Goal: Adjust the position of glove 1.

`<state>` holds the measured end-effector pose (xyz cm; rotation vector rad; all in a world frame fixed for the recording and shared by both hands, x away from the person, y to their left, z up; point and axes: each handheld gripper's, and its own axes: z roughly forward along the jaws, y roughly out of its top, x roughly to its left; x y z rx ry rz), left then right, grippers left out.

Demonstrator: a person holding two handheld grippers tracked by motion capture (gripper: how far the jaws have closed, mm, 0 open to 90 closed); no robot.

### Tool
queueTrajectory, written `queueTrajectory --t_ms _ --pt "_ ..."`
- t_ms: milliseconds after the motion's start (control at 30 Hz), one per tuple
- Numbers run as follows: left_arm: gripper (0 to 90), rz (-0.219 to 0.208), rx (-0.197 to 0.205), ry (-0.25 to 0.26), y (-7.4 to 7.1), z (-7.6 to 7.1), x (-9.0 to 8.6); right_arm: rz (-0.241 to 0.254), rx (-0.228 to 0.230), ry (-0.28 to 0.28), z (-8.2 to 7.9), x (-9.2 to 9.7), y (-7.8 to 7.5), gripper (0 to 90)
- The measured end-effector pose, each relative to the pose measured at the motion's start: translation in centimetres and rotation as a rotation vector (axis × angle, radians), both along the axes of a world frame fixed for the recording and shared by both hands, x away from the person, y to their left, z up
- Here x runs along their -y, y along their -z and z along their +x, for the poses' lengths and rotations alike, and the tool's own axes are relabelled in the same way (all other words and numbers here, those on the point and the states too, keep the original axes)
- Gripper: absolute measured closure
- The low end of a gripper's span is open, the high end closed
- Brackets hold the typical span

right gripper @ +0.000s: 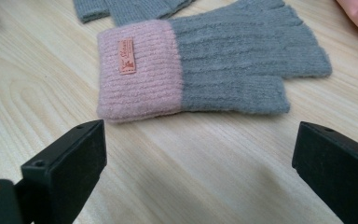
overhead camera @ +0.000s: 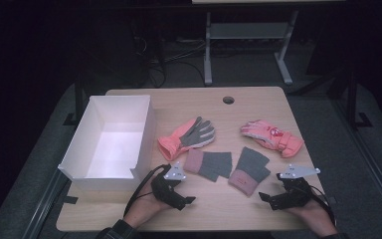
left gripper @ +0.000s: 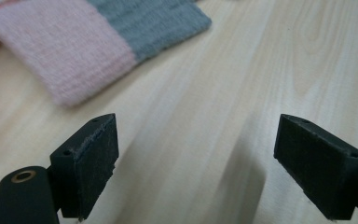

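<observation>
knit gloves: two, pink-cuffed grey, left one [overhead camera: 209, 165] and right one [overhead camera: 249, 170] at frame centre
ski gloves: two, pink [overhead camera: 186, 135] and [overhead camera: 271, 136], above them
box: one, white [overhead camera: 110, 143], left on tabletop [overhead camera: 258, 102]
left tool [overhead camera: 184, 200]: jaws spread; empty
right tool [overhead camera: 267, 198]: jaws spread; empty

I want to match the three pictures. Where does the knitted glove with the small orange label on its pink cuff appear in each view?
High view: labelled knitted glove, centre-right, near the right gripper.
Left gripper view: I cannot find it; a similar glove lies upper left.
Right gripper view: upper centre, beyond open jaws.
Shared landmark: wooden table.
</observation>
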<state>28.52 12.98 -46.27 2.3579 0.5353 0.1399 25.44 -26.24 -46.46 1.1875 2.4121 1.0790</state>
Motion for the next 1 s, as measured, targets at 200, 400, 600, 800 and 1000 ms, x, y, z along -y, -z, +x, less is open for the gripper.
queueTrajectory --t_ms 200,400,600,800,1000 --pt "13.6 0.005 -0.034 -0.03 0.1 0.2 0.0 0.015 0.008 0.004 0.1 0.1 -0.2 2.7" --pt "16.7 0.016 -0.029 -0.018 -0.3 0.3 0.4 0.028 0.002 0.004 0.0 0.3 -0.3 2.7" --pt "43.7 0.021 -0.06 0.001 -0.9 0.6 0.5 0.036 0.018 -0.007 -0.4 0.2 -0.9 2.7" --pt "79.8 0.02 -0.084 -0.001 -1.6 1.1 0.8 0.035 0.029 -0.004 -0.3 0.2 -0.9 2.7" --pt "89.8 -0.015 -0.085 -0.029 -2.2 1.8 0.8 0.04 0.032 0.009 -0.4 0.4 -1.0 2.7"
